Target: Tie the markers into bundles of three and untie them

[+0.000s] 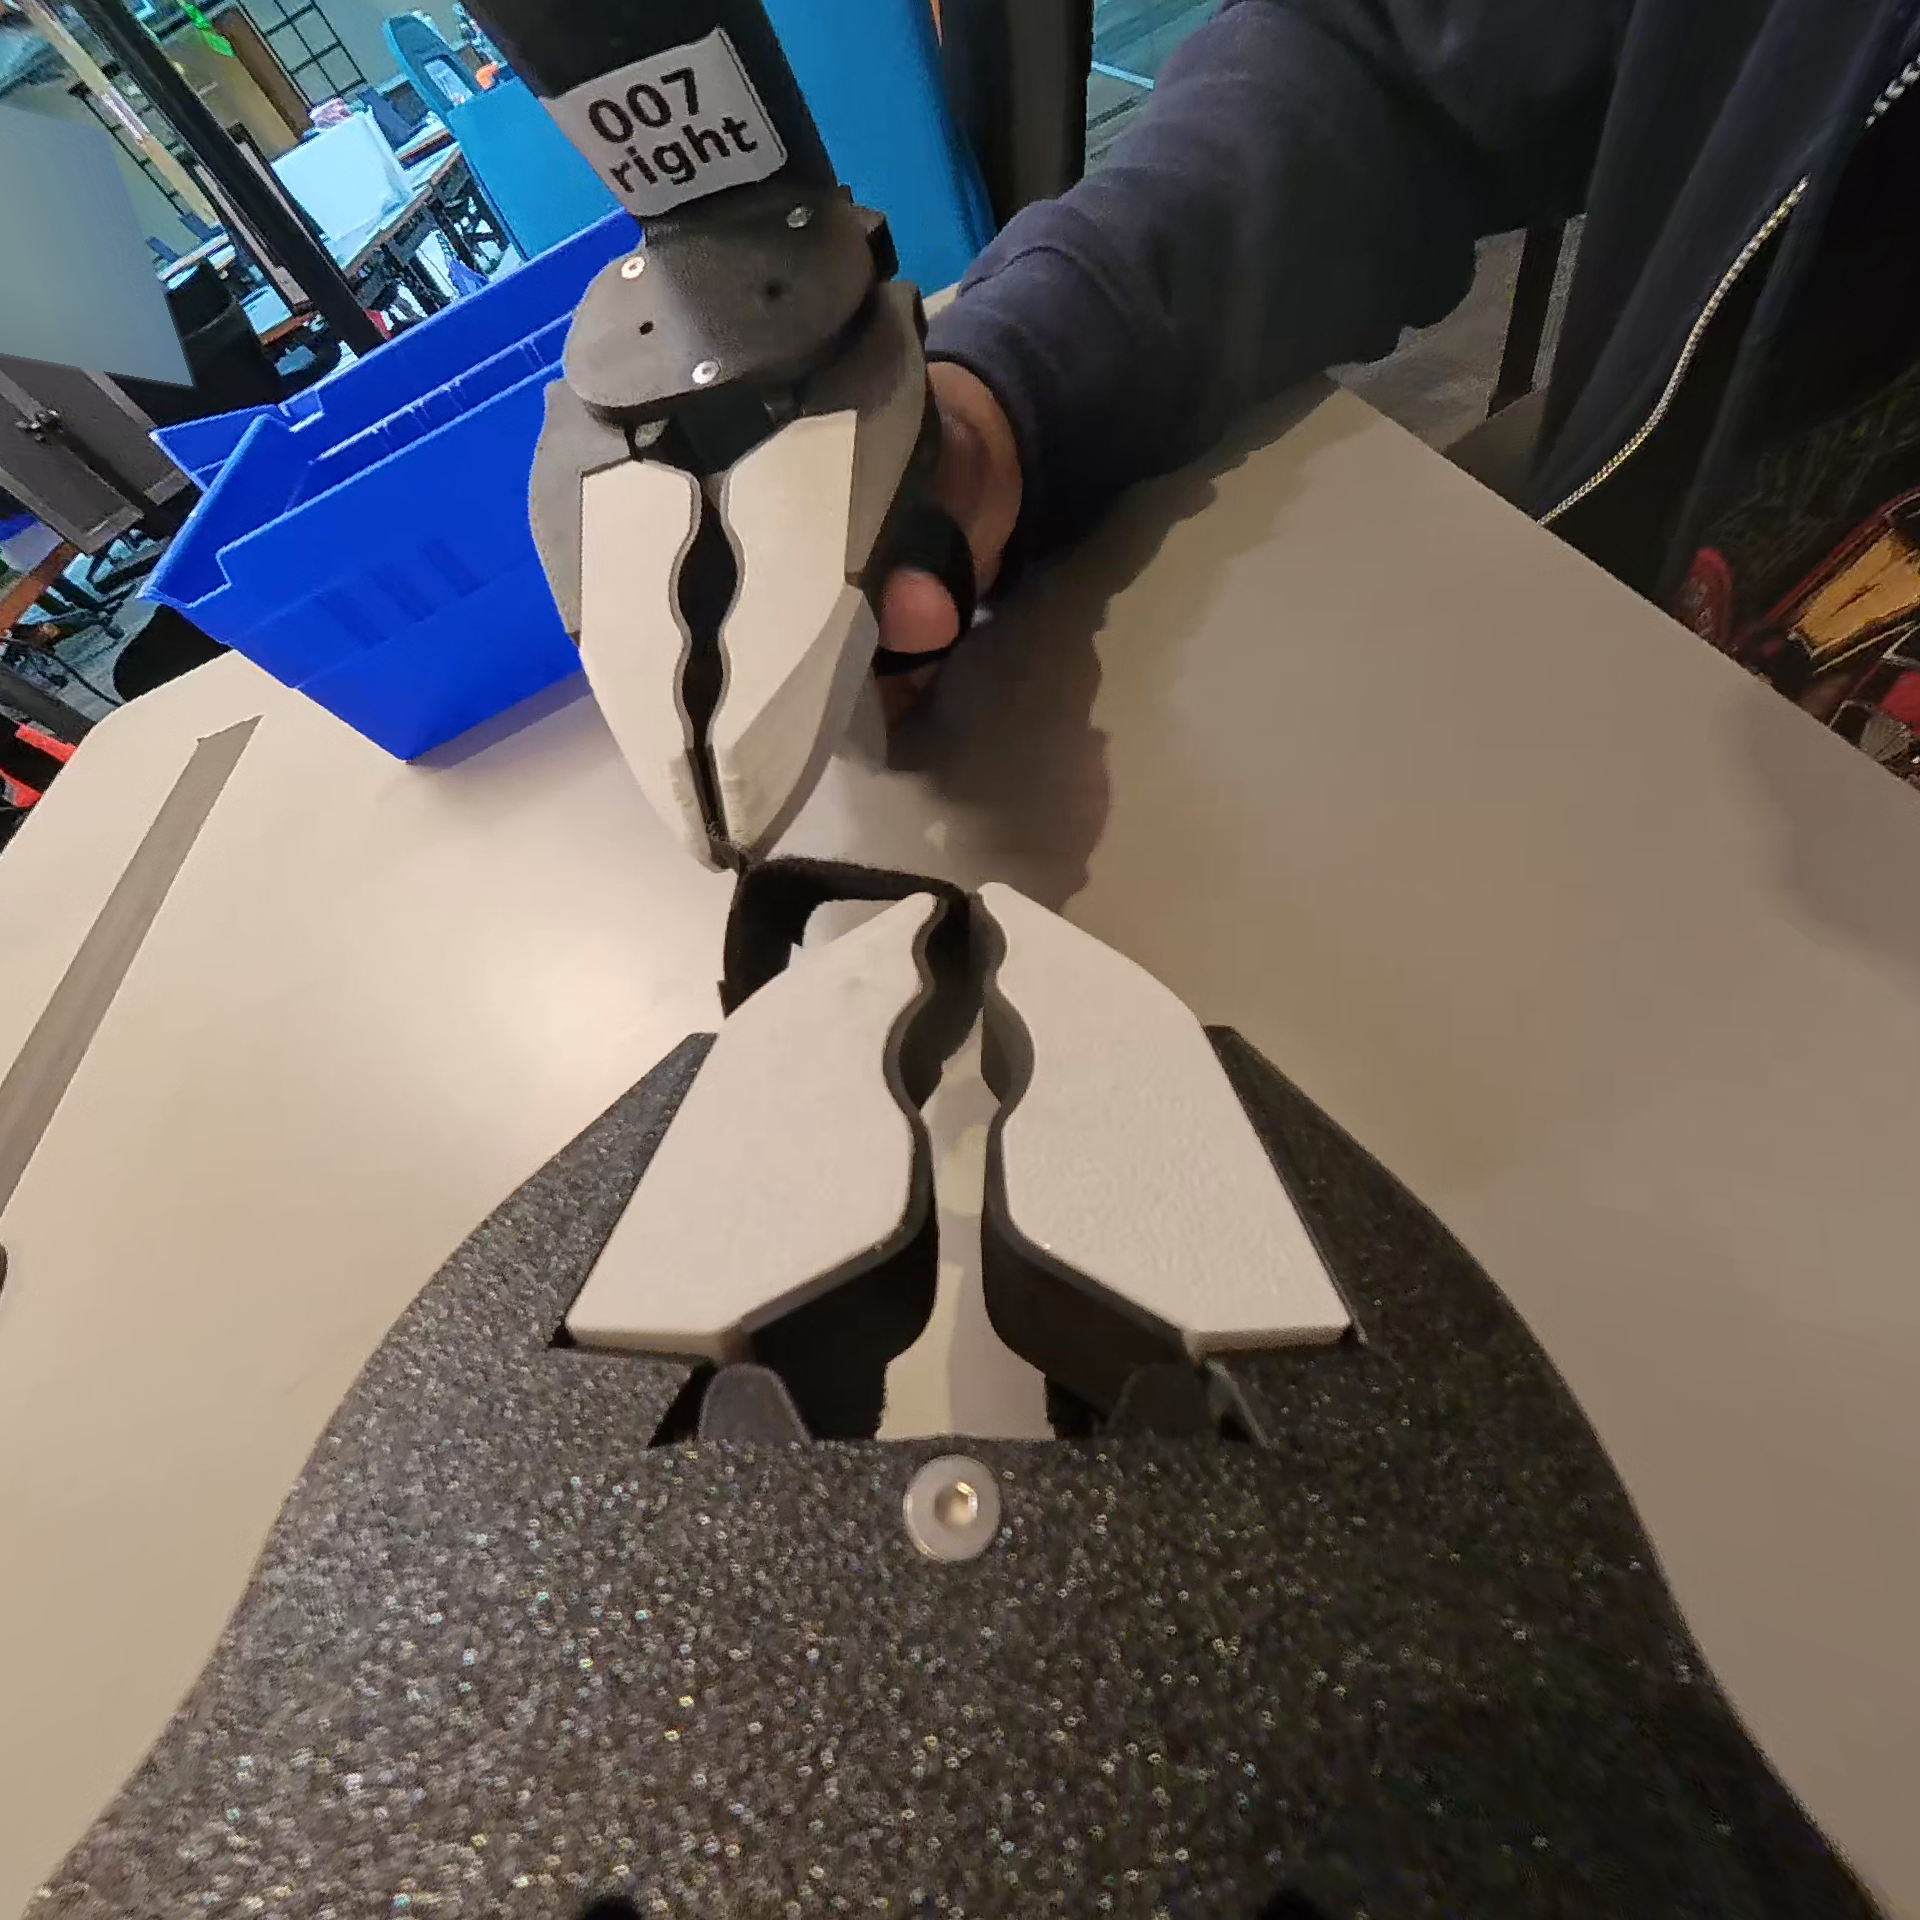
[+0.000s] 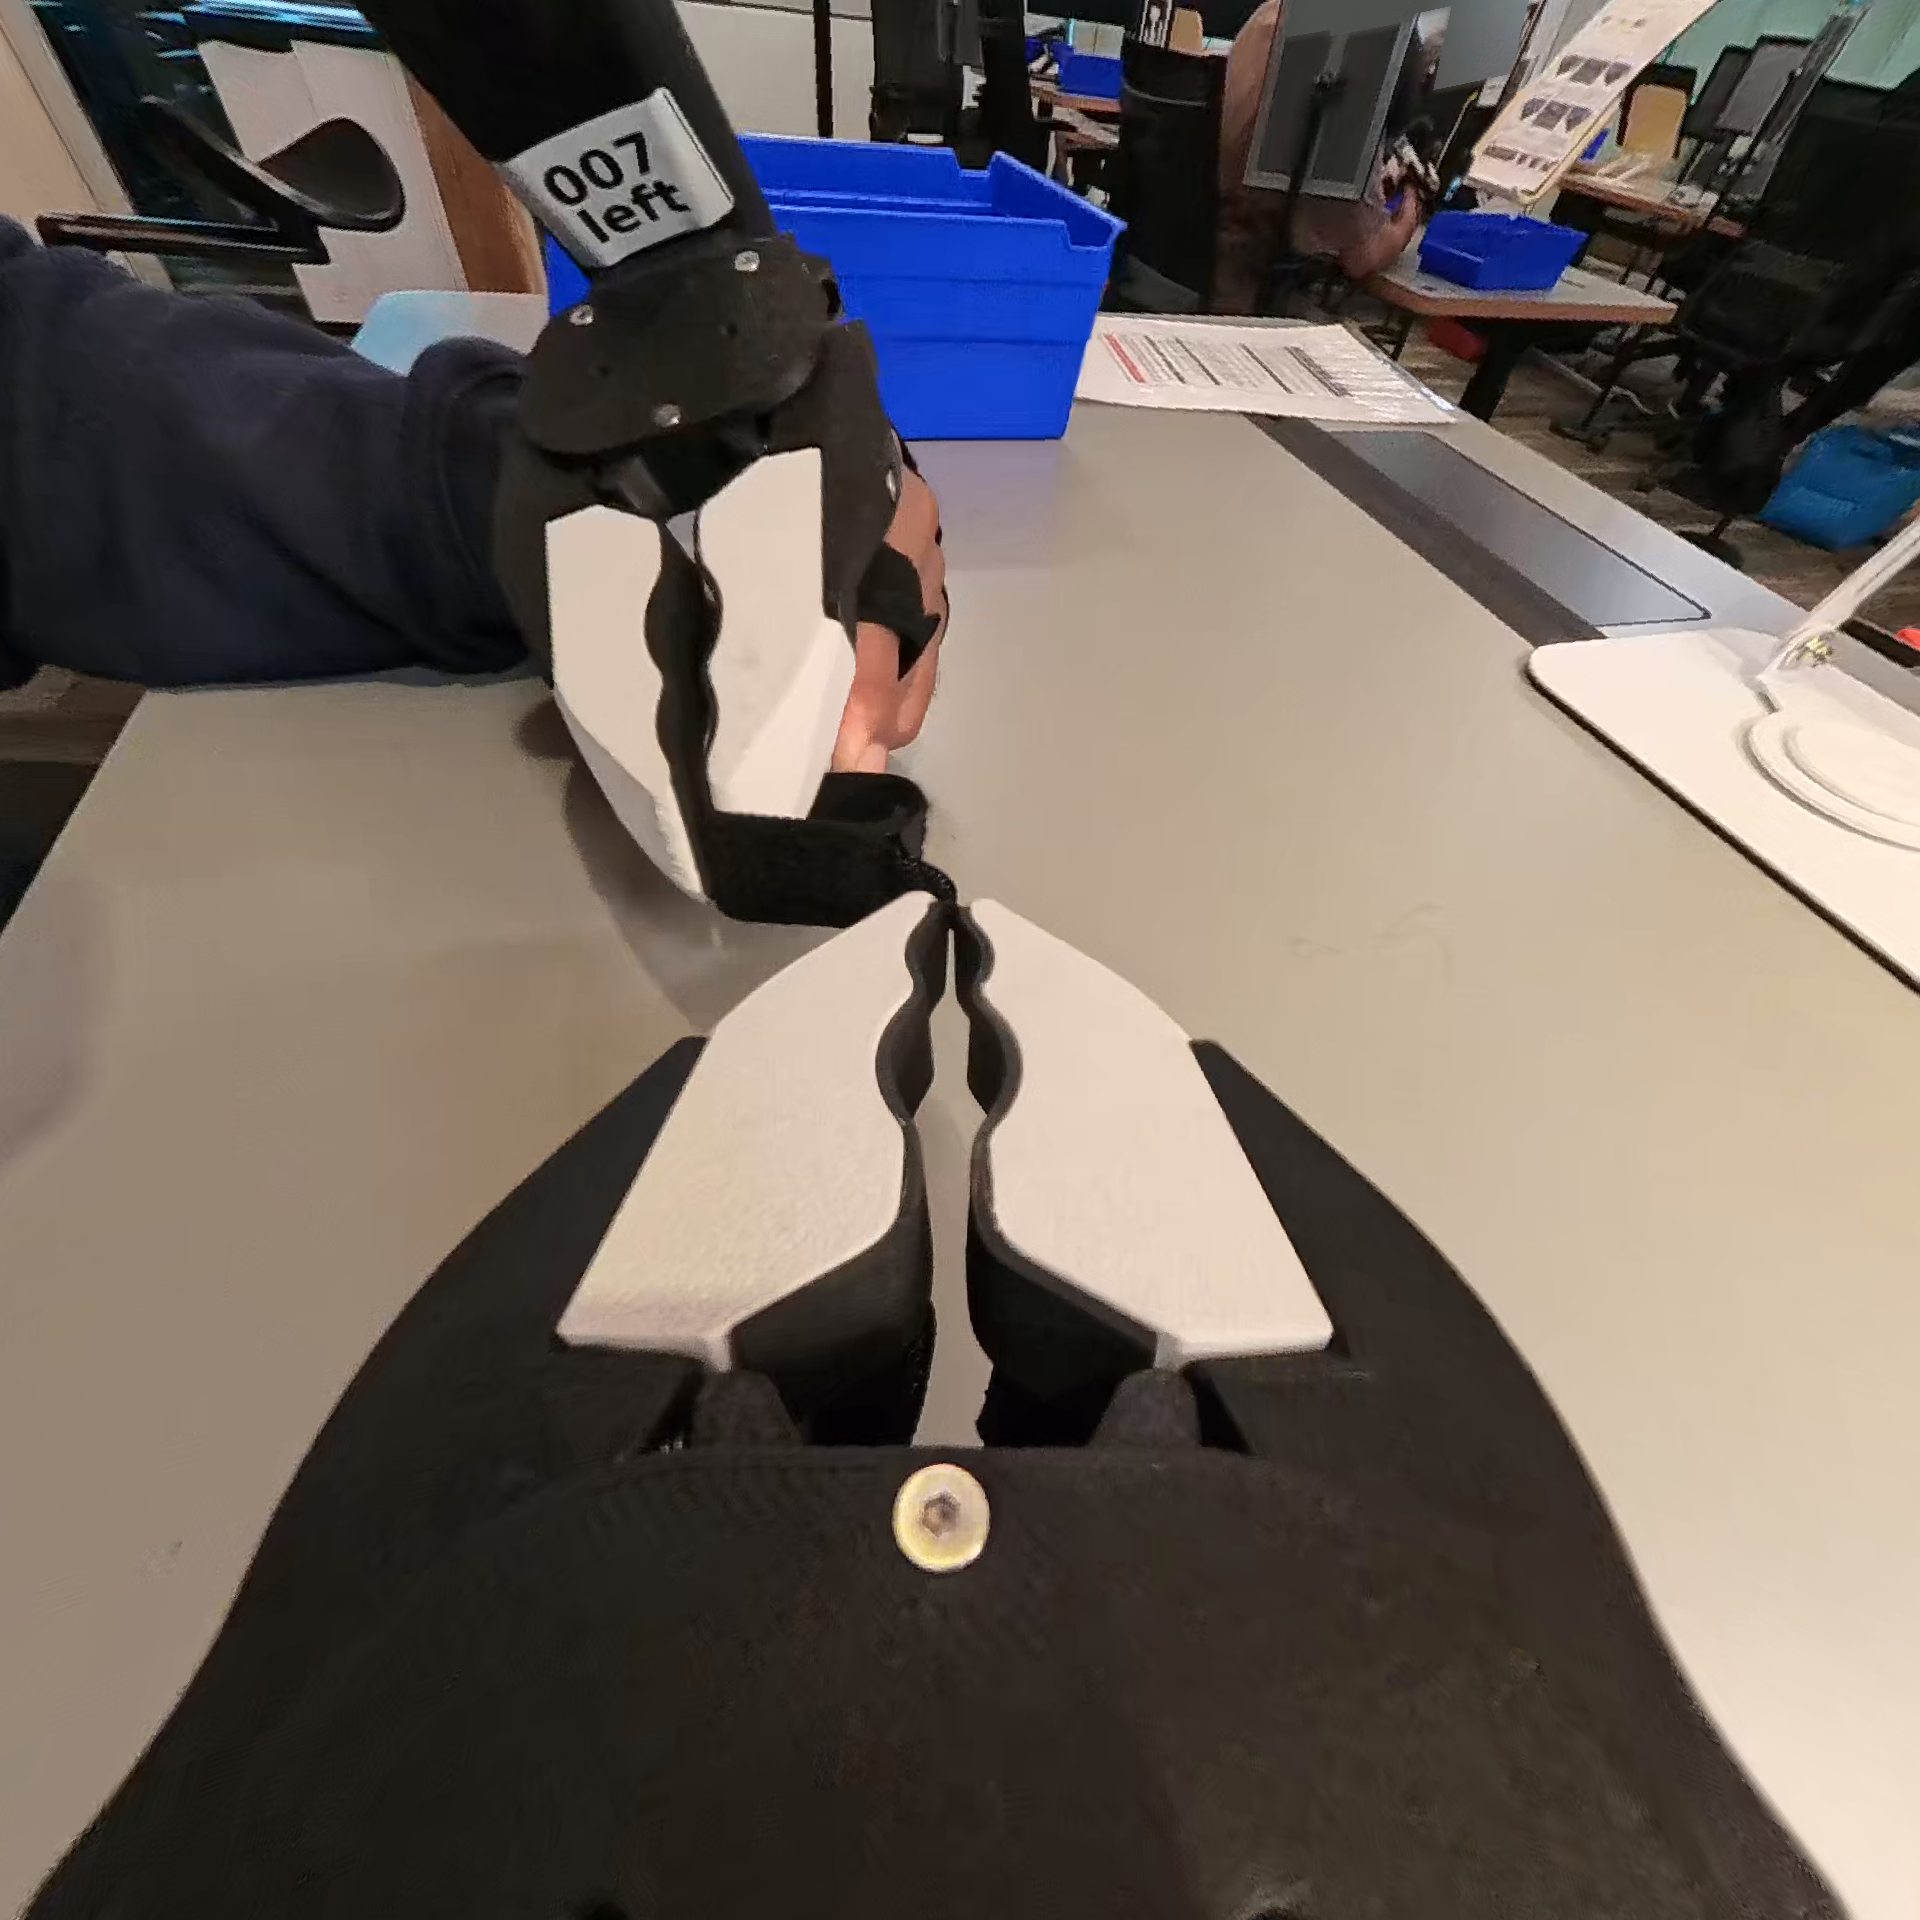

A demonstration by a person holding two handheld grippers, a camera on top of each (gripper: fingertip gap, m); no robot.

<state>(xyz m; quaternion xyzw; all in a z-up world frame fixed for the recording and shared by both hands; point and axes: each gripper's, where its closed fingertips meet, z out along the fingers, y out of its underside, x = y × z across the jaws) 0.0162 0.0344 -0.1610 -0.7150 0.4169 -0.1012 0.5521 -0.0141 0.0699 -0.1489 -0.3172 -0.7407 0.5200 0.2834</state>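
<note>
A grey printed label wraps the right gripper handle; a matching label wraps the left gripper handle. A printed sheet lies at the table far edge, beside the blue bin.

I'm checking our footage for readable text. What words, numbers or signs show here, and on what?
I won't quote writing; these things carry it:
Grey label, handle of the right hand-held gripper: legible.
Matching grey label, handle of the left hand-held gripper: legible.
Printed sheet on the table: too small to read.
Poster in the background: too small to read.
</note>
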